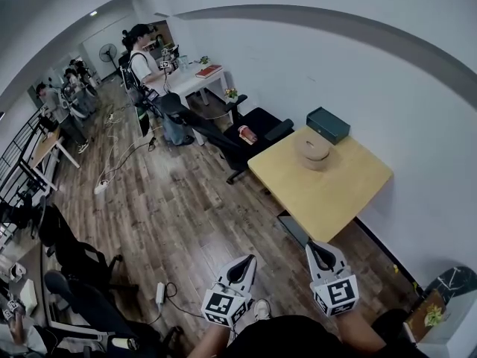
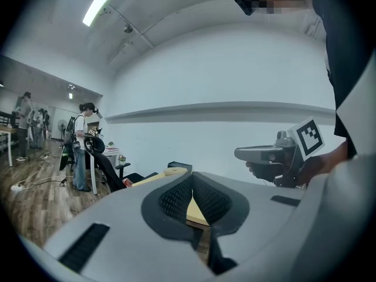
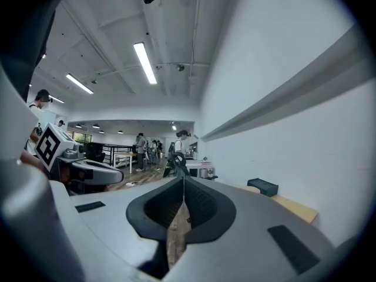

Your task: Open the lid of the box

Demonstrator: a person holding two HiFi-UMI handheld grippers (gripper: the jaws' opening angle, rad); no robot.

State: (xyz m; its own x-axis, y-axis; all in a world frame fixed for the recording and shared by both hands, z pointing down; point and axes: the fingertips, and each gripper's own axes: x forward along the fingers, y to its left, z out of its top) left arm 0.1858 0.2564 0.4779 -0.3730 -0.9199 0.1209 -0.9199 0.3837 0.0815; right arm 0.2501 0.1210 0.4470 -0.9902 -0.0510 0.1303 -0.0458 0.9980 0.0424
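**Item 1, nearest.** Left gripper (image 1: 244, 262): one. Jaws pressed together tip to tip, nothing between them. It is held above the wooden floor (image 1: 171, 207), well apart from the worktop.

**Item 2.** Right gripper (image 1: 319, 250): one. Jaws likewise closed and empty, near the left gripper.

**Item 3.** Worktop (image 1: 328, 192): one, pale wood, set against the white wall (image 1: 387, 88).

**Item 4.** Round tan box (image 1: 313, 152): one, on the worktop's far half, lid seated.

**Item 5, farthest.** Dark rectangular box (image 1: 328, 124): one, at the worktop's far edge by the wall, closed.

**Progress.** Nothing is done yet. Which of the two boxes the task means cannot be told. Both lids are on and neither gripper is close to them. The approach, the grip on the lid and the lift all remain.
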